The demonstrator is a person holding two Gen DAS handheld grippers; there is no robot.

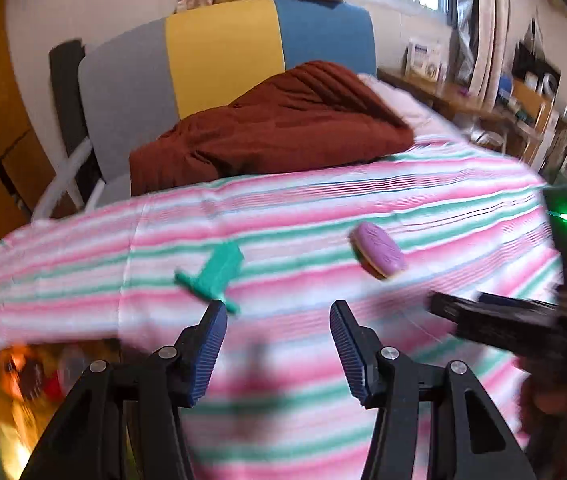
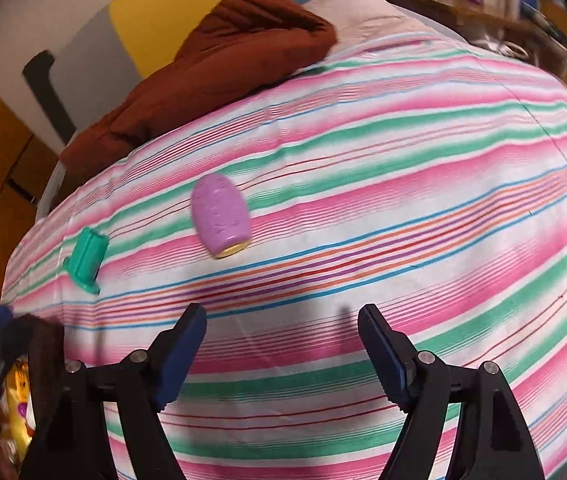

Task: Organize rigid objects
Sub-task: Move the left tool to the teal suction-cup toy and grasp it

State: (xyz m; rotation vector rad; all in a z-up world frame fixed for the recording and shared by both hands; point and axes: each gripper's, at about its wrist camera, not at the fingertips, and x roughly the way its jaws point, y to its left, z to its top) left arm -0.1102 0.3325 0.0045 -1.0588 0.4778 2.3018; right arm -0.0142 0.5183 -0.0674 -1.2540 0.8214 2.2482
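Observation:
A green plastic toy piece lies on the striped bedsheet, just beyond my left gripper's left fingertip. A purple oval toy with a yellow underside lies to its right. My left gripper is open and empty above the sheet. In the right wrist view the purple toy and the green piece lie ahead and to the left of my right gripper, which is open and empty. The right gripper's body shows at the right edge of the left wrist view.
A brown quilt is bunched at the head of the bed, against a grey, yellow and blue headboard. A container of colourful toys sits at the lower left, also showing in the right wrist view. Wooden shelves stand at the right.

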